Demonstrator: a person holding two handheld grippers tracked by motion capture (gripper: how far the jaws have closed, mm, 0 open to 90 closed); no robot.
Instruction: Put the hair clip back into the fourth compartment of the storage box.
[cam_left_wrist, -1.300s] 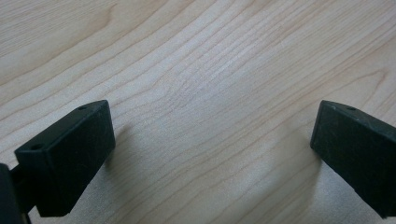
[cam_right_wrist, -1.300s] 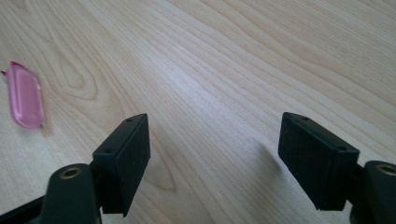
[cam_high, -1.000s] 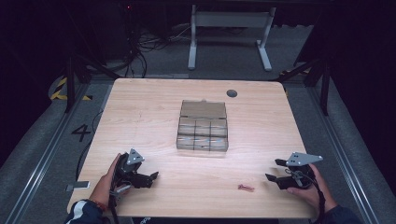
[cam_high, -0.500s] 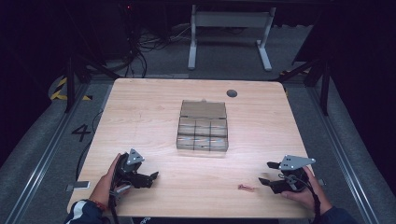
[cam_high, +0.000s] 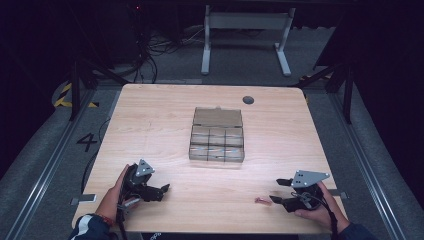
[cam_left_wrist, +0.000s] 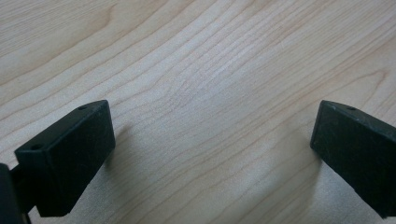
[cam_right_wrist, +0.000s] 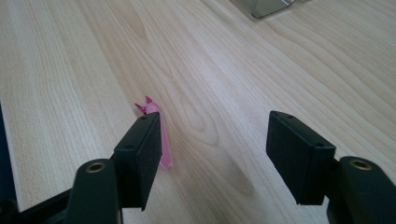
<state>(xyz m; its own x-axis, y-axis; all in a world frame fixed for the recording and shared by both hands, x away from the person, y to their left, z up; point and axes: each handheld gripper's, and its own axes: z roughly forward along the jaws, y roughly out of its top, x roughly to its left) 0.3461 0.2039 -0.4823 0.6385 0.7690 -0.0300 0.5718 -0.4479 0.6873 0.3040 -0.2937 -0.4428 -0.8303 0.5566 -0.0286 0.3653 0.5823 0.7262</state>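
Right gripper view: right gripper (cam_right_wrist: 212, 156) jaws part-open, just been closing, nothing between; pink clip (cam_right_wrist: 159, 135) beside its nine-o'clock jaw; left gripper (cam_left_wrist: 210, 149) wide, empty.

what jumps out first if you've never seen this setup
The clear compartment box at the middle of the wooden table draws the eye first, its lid open. Next is the small pink piece lying near the front edge, right beside the right gripper, whose jaws have just been closing, with nothing between them. The left gripper rests open at front left.
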